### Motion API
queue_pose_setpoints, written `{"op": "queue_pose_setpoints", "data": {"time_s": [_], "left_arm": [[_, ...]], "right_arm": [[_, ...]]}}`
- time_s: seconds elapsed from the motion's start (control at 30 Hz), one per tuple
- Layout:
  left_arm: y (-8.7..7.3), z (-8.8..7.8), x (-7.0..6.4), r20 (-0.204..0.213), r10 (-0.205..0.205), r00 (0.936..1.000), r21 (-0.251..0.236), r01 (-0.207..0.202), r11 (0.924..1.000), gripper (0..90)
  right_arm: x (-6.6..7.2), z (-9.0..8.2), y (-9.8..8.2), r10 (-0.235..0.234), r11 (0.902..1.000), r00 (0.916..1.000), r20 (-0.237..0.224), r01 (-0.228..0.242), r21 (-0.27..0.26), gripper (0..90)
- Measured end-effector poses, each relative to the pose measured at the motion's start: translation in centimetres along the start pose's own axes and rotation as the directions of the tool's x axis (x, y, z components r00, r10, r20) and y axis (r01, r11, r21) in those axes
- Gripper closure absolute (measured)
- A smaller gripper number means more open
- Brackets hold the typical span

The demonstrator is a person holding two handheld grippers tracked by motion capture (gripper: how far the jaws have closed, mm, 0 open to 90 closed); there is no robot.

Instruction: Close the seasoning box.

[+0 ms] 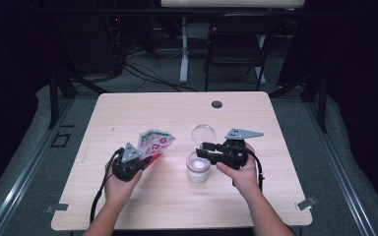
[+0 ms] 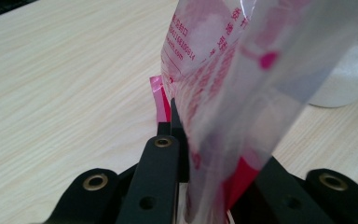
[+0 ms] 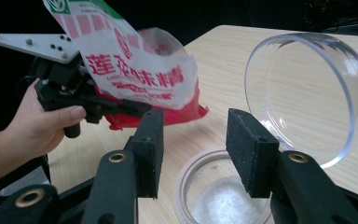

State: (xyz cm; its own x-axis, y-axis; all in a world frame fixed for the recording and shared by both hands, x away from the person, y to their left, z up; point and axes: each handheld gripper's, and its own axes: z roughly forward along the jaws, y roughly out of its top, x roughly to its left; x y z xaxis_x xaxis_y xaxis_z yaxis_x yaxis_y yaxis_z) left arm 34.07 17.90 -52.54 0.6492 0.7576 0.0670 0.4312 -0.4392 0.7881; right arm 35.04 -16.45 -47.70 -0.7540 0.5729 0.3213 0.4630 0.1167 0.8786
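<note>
A red, white and green printed bag (image 1: pixel 155 142) (image 2: pixel 223 70) (image 3: pixel 135 70) is held tilted above the wooden table (image 1: pixel 177 113), its lower edge pinched in my left gripper (image 1: pixel 145 158) (image 2: pixel 205 140) (image 3: pixel 137 109), which is shut on it. To the bag's right stands a glass jar (image 1: pixel 198 169) (image 3: pixel 223 200) (image 2: pixel 349 74) with white powder inside. Its clear lid (image 1: pixel 203 132) (image 3: pixel 307 93) is swung open behind the mouth. My right gripper (image 1: pixel 203 149) (image 3: pixel 193 140) hovers over the jar's mouth, jaws open, nothing between the pads.
A dark round grommet (image 1: pixel 217 104) sits near the table's far edge. Metal clips (image 1: pixel 56 208) (image 1: pixel 306 203) mark the near corners. Beyond the table stand a black chair (image 1: pixel 236 44) and a white desk leg (image 1: pixel 183 49) among cables on the floor.
</note>
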Motion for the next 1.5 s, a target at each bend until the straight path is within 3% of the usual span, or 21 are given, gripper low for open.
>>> {"op": "queue_pose_setpoints", "data": {"time_s": [0.37, 0.93, 1.07, 1.2, 1.3, 1.43, 1.5], "left_arm": [[-0.5, -2.6, 1.9, -0.063, -0.004, 0.9980, 0.000, 0.004, 1.0000, 85.6], [-3.2, -5.5, 4.6, -0.153, -0.057, 0.9865, 0.021, 0.061, 0.9979, 85.6], [-4.2, -5.9, 5.2, -0.183, -0.084, 0.9795, 0.016, 0.088, 0.9960, 85.5], [-5.6, -5.7, 5.9, -0.218, -0.121, 0.9684, 0.010, 0.127, 0.9919, 85.2], [-5.9, -5.6, 6.1, -0.227, -0.123, 0.9660, 0.023, 0.132, 0.9910, 85.1], [-6.6, -5.7, 6.7, -0.252, -0.162, 0.9540, 0.011, 0.170, 0.9854, 84.7], [-6.8, -5.7, 6.8, -0.252, -0.176, 0.9516, 0.004, 0.183, 0.9832, 84.6]], "right_arm": [[0.0, 0.0, 0.0, 0.001, 1.0000, 1.0000, 0.003, -0.001, -0.001, 56.7], [-0.1, 0.0, -0.1, -0.001, 1.0000, 1.0000, 0.008, 0.001, 0.003, 56.6], [-0.1, 0.1, -0.1, -0.001, 1.0000, 1.0000, 0.008, 0.001, 0.005, 56.6], [-0.1, 0.1, -0.1, -0.002, 1.0000, 1.0000, 0.009, 0.002, 0.006, 56.6], [0.0, 0.1, -0.1, 0.000, 1.0000, 0.9999, 0.011, 0.000, 0.004, 56.6], [-0.1, 0.2, -0.2, -0.001, 1.0000, 1.0000, 0.008, 0.001, 0.005, 56.4], [-0.1, 0.1, -0.2, 0.001, 1.0000, 0.9999, 0.011, -0.001, 0.006, 56.4]]}}
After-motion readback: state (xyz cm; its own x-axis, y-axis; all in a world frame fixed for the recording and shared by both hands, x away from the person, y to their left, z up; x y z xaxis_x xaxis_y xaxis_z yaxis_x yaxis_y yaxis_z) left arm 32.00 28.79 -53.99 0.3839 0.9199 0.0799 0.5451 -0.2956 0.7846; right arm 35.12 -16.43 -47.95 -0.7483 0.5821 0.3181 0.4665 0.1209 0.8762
